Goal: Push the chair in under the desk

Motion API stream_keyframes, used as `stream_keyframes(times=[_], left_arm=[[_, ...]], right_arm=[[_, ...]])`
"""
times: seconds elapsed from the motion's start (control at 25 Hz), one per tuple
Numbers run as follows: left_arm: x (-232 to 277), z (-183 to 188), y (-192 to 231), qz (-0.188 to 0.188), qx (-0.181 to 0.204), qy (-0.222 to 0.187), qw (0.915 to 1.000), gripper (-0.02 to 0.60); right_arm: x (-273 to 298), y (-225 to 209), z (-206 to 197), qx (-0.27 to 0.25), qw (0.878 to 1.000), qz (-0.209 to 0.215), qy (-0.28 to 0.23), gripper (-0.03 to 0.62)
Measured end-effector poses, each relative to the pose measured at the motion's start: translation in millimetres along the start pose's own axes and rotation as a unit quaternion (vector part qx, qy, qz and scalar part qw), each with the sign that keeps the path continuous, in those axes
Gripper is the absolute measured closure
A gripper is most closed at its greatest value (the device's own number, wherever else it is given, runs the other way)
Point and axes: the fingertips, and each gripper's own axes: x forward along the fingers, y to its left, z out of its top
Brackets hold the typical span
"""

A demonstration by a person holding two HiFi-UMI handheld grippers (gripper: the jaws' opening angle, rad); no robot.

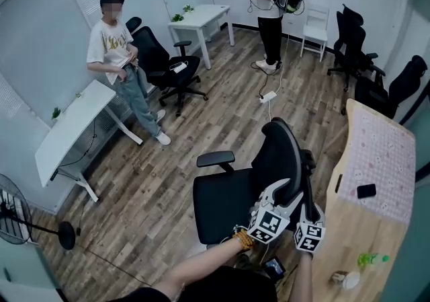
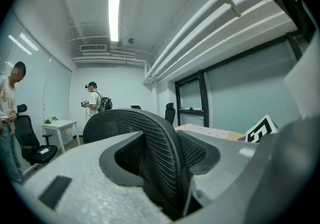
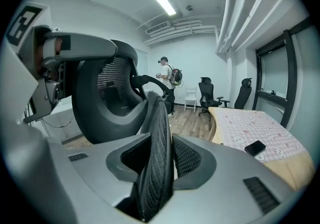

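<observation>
A black mesh office chair (image 1: pixel 225 200) stands on the wood floor just left of the wooden desk (image 1: pixel 336 227), its backrest (image 1: pixel 282 149) toward me. My left gripper (image 1: pixel 285 193) is at the backrest's upper edge; in the left gripper view the jaws (image 2: pixel 167 168) are closed on the mesh backrest (image 2: pixel 150 133). My right gripper (image 1: pixel 311 200) holds the same back further right, beside the desk. In the right gripper view the mesh edge (image 3: pixel 157 128) runs between the jaws (image 3: pixel 160 163), pressed from both sides, and the left gripper (image 3: pixel 45 68) shows at upper left.
The desk carries a pink cloth (image 1: pixel 379 159), a black phone (image 1: pixel 366 191) and a green bottle (image 1: pixel 371 259). One person (image 1: pixel 121 58) stands by a white desk (image 1: pixel 74 126) on the left, another (image 1: pixel 269 5) at the back. More black chairs (image 1: pixel 168 68) stand around. A power strip (image 1: pixel 267 97) lies on the floor.
</observation>
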Motion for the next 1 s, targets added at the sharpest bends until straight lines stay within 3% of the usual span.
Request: stream_keyframes(times=[0.44,0.68,1.0], left_arm=[[-22,6,7,0.030,0.003,-0.019,0.9994,0.419],[-44,10,15,0.056,-0.015,-0.030,0.9978,0.440],[-74,4,35,0.086,-0.009,-0.022,0.9960,0.457]], right_arm=[[-4,17,0,0.004,0.998,0.060,0.028,0.471],[-11,39,0,0.012,0.997,0.073,0.029,0.471],[-10,75,-4,0.031,0.995,0.093,0.024,0.471]])
